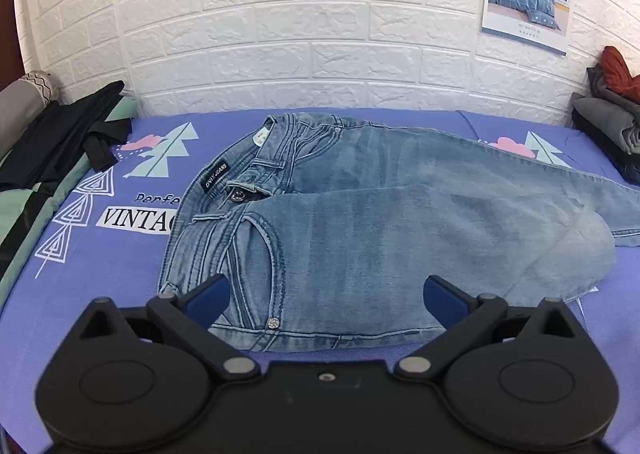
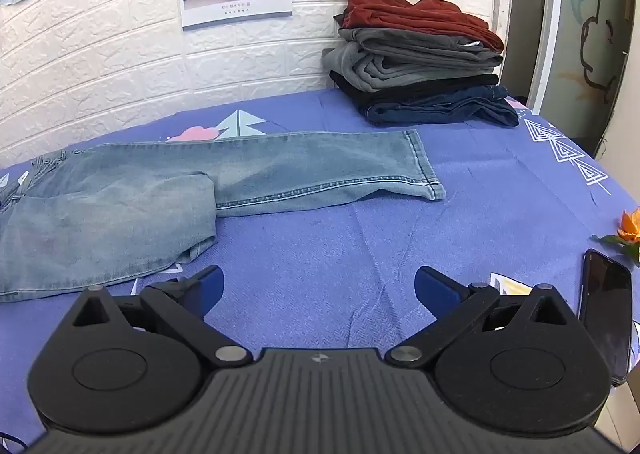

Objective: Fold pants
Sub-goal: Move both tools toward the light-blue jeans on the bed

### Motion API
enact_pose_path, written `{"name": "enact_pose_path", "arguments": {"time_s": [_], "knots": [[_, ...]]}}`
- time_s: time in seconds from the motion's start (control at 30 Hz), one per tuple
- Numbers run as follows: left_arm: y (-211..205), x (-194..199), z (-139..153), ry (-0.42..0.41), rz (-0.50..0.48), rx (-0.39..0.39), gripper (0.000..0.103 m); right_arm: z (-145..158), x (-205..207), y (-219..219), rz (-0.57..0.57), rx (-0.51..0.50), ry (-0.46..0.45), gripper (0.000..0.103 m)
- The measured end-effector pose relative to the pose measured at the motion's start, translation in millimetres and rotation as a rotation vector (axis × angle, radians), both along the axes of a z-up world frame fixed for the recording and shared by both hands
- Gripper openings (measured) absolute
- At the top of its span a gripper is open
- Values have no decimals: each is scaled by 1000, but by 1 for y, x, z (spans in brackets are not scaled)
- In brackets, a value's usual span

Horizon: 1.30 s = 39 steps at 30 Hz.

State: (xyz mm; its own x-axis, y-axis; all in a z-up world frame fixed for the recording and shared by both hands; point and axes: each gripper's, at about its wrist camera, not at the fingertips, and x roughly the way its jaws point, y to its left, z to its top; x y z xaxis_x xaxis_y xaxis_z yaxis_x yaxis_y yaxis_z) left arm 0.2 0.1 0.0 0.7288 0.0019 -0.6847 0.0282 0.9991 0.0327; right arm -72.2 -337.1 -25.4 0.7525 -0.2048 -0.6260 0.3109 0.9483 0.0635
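While both the left gripper (image 1: 326, 300) and right gripper (image 2: 319, 290) gape unladen, jeans (image 1: 360, 221) lie lengthwise, waistband left.

Phone (image 2: 606, 314) (right edge) and jeans (image 2: 120, 205) cropped.

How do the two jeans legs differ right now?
The far leg lies stretched out full length, its hem toward the folded clothes stack. The near leg is doubled back on itself, so it looks about half as long and ends in a rounded fold. The far leg's hem shows; the near leg's does not. Both are light-blue denim, flat on the purple sheet.
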Motion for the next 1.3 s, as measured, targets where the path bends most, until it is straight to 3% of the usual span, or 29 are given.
{"name": "enact_pose_path", "arguments": {"time_s": [1.3], "knots": [[-5,6,-6,25,14,-15,96,-8,9,-1,11,21,18,103]]}}
